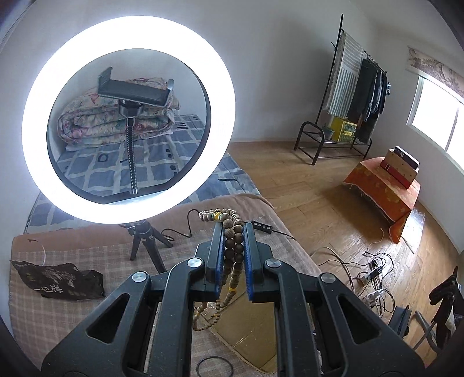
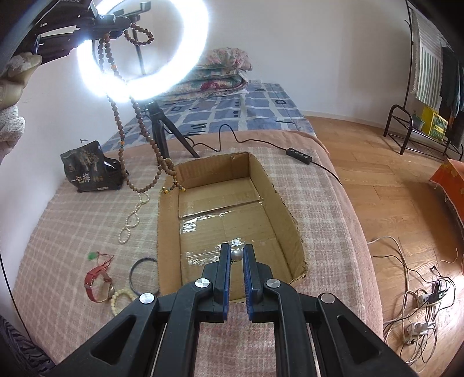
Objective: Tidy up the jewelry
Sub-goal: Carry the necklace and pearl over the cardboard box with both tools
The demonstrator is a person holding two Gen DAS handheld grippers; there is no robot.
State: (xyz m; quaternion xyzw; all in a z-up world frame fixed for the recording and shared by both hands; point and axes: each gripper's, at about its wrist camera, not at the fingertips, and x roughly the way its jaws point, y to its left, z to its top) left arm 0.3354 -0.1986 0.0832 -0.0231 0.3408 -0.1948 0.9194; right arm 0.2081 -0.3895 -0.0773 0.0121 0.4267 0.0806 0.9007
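My left gripper (image 1: pixel 233 229) is shut on a long brown wooden bead necklace (image 1: pixel 233 249) and holds it high in the air. In the right wrist view the necklace (image 2: pixel 139 121) hangs from the left gripper (image 2: pixel 111 27) down to the left rim of an open cardboard box (image 2: pixel 287 208). My right gripper (image 2: pixel 236 250) is shut on a small silver bead (image 2: pixel 236 255) over the near end of the box. A pearl strand (image 2: pixel 132 220), a black ring (image 2: pixel 143 275), a red watch (image 2: pixel 94 285) and a cream bead bracelet (image 2: pixel 119 300) lie on the checked blanket left of the box.
A lit ring light (image 2: pixel 145 49) on a tripod (image 2: pixel 162 130) stands behind the box, its cable and remote (image 2: pixel 298 152) trailing right. A black snack bag (image 2: pixel 87 168) lies at the back left. Wooden floor with cables (image 2: pixel 420 304) lies to the right.
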